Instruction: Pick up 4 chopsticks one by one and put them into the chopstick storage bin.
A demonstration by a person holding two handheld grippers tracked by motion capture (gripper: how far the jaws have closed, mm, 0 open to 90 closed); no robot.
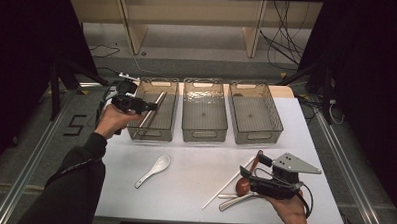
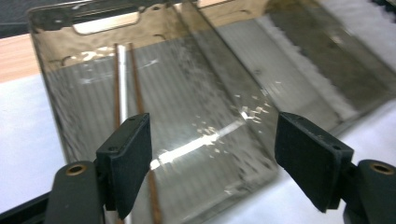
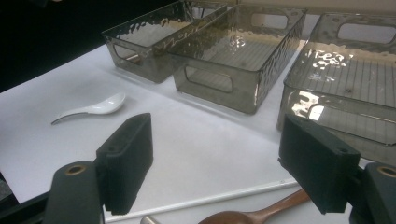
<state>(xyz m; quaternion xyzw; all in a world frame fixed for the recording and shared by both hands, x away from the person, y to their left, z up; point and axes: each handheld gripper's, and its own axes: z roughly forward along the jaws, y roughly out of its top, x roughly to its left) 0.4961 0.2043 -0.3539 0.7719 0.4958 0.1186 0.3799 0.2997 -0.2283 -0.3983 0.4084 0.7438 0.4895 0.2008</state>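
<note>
Right gripper (image 1: 246, 174) hangs jaws apart above the wooden spoon (image 1: 246, 180) at the table's near right. It looks light, stiff and smooth; I'd pinch mid-handle. Left gripper (image 1: 147, 106), also apart, hovers over the left bin (image 1: 134, 130).

White ceramic spoon (image 1: 154, 170), middle bin (image 1: 204, 110), right bin (image 1: 255, 113)

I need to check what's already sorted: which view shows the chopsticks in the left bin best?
The left gripper view: the chopsticks lie close up, lengthwise in the left bin. The high view shows them small, leaning on its rim; the right gripper view barely hints at them.
</note>
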